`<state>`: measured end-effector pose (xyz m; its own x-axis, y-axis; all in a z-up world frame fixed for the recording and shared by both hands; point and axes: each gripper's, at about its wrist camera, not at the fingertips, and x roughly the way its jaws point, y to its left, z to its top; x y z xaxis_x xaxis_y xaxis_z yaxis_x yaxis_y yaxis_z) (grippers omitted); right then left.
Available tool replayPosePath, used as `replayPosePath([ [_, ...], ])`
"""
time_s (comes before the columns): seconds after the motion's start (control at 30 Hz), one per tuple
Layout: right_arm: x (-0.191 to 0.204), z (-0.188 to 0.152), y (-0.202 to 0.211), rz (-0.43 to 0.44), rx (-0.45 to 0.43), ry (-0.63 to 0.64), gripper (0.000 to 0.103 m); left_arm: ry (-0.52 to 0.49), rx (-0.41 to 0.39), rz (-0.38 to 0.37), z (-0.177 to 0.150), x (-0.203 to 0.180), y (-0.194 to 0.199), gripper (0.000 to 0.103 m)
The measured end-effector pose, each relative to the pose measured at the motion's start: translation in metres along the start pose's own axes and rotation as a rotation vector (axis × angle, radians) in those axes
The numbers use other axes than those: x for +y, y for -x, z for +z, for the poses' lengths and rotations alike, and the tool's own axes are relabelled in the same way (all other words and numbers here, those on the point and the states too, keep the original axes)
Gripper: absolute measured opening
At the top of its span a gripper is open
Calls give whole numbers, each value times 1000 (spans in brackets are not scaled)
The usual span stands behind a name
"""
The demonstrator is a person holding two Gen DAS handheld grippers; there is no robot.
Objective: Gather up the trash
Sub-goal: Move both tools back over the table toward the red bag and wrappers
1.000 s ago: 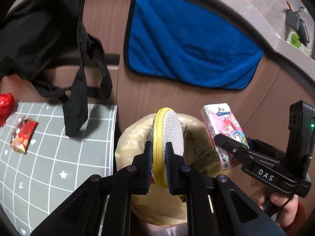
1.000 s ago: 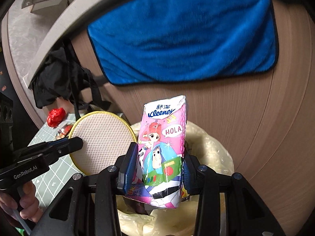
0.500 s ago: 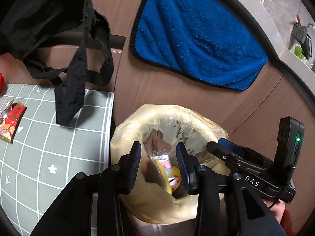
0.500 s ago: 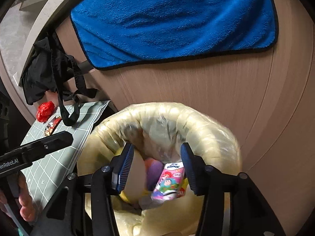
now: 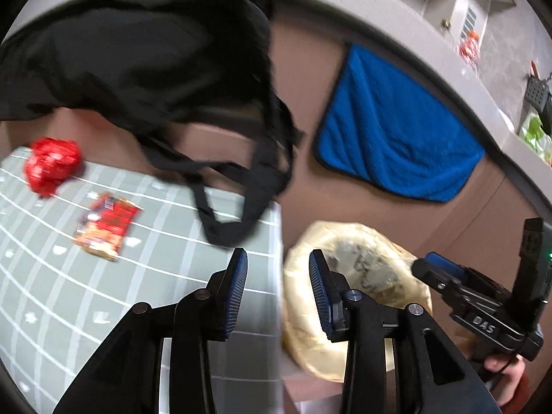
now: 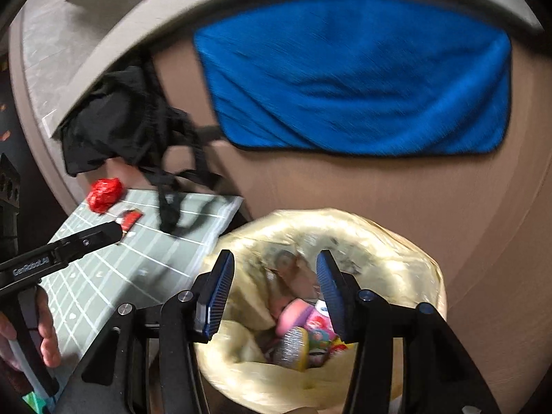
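My left gripper (image 5: pixel 277 289) is open and empty, hovering over the edge of the grey-green grid mat (image 5: pixel 145 276) beside the bin. A crumpled red wrapper (image 5: pixel 51 165) and a flat red snack wrapper (image 5: pixel 107 224) lie on the mat, ahead and to the left. My right gripper (image 6: pixel 274 286) is open and empty above the yellow-bagged bin (image 6: pixel 396 258). Inside the bin lie the pink tissue pack (image 6: pixel 321 324) and the round yellow-rimmed scrubber (image 6: pixel 293 345). The right wrist view also shows the left gripper (image 6: pixel 110 233) near the flat wrapper (image 6: pixel 129 219) and the crumpled wrapper (image 6: pixel 105 189).
A black bag (image 5: pixel 138 69) hangs from the counter, its straps (image 5: pixel 234 207) drooping onto the mat's far right corner. A blue towel (image 5: pixel 396 138) hangs on the brown cabinet front behind the bin (image 5: pixel 358 276). A hand (image 6: pixel 45 331) holds the left gripper's handle.
Both grippers opened and dropped the scrubber and tissue pack into the bin. The left gripper then swung left over the mat. The right gripper pulled back a little above the bin.
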<state>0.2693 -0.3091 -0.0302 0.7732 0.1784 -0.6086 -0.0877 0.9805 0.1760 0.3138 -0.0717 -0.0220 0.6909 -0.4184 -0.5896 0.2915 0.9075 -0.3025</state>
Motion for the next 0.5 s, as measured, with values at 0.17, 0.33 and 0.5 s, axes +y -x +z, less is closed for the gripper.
replayPosePath([
  [0.17,51,15,15,44,-43,91,47,45,-82,41,10,45,40,41],
  [0.33,112,28,20,101,-68,188,49,58,-166,91,25,109,69,46],
  [0.5,160,31,2,134,-60,259,49,104,-176,112,42,190,71,52],
])
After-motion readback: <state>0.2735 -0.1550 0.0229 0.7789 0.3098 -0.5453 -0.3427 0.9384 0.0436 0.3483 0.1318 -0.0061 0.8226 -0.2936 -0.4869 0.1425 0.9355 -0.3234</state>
